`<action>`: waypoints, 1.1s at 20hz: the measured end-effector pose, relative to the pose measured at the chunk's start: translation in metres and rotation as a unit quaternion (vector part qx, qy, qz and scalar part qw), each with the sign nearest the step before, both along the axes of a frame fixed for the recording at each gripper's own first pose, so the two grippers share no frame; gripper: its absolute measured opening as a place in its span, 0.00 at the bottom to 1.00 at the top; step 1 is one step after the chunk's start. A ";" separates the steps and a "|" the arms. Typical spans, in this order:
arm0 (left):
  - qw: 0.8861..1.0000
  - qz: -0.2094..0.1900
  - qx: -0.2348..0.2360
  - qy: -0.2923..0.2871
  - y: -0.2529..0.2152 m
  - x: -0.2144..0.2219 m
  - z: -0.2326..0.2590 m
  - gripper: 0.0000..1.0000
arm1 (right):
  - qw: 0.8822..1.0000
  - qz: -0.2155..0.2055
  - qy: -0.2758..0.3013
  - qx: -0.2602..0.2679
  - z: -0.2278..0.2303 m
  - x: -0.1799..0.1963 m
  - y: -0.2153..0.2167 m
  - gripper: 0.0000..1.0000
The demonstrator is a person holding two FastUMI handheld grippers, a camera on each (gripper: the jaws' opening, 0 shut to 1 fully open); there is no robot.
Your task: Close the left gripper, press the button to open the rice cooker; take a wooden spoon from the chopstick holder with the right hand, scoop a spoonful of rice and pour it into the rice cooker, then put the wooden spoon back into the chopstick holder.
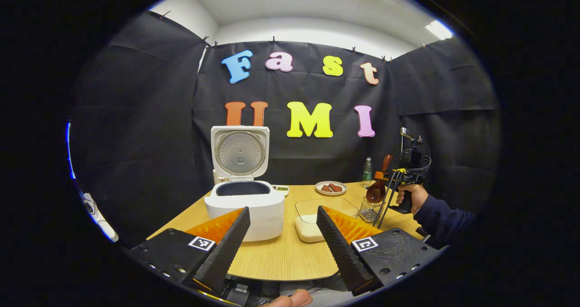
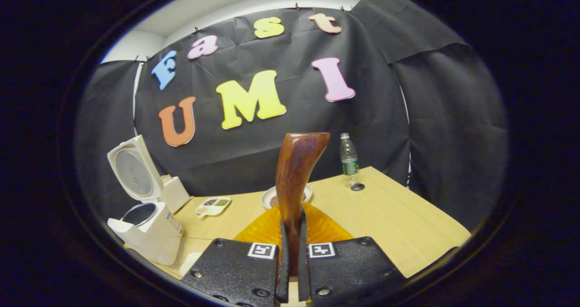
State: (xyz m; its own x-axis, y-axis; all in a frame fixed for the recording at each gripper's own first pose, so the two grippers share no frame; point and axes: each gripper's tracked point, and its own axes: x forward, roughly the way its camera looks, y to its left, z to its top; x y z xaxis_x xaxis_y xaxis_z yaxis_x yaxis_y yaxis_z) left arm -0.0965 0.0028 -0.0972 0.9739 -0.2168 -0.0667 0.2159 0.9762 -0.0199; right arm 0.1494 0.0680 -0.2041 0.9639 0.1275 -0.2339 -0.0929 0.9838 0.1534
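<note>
A recording booth staged as a kitchen corner

Black cloth (image 1: 136, 116) is clipped up as walls below a white office ceiling with light panels (image 1: 438, 29) at the top of the frame; kitchen props are laid on a wooden table (image 1: 281, 252): an open rice cooker (image 1: 242, 193), a plate of food (image 1: 331, 188), a water bottle (image 2: 348, 155).

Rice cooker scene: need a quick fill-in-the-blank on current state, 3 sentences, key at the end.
1. The rice cooker lid stands ____.
2. The right gripper is shut on the wooden ____.
3. The left gripper is ____, holding nothing.

Missing words: open; spoon; open
</note>
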 end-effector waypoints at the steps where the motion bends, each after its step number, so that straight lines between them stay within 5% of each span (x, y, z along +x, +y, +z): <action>1: 1.000 -0.006 0.000 0.004 -0.002 -0.003 -0.004 0.94 | 1.000 0.004 -0.010 -0.006 0.007 -0.004 0.010 0.13; 11: 0.999 0.036 0.001 0.011 0.029 -0.007 -0.008 0.94 | 0.992 0.094 -0.052 -0.061 -0.005 -0.030 0.138 0.13; 22: 0.998 0.062 -0.010 0.015 0.044 0.003 -0.012 0.94 | 0.991 0.110 0.005 -0.074 -0.090 -0.041 0.201 0.12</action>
State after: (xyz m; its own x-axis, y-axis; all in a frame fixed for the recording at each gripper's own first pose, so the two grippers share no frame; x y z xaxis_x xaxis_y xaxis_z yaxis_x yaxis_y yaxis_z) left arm -0.0934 0.0469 -0.1090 0.9911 -0.0956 -0.0922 0.0918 0.9948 -0.0444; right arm 0.1082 0.2693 -0.2940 0.9145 0.2975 -0.2741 -0.3063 0.9519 0.0111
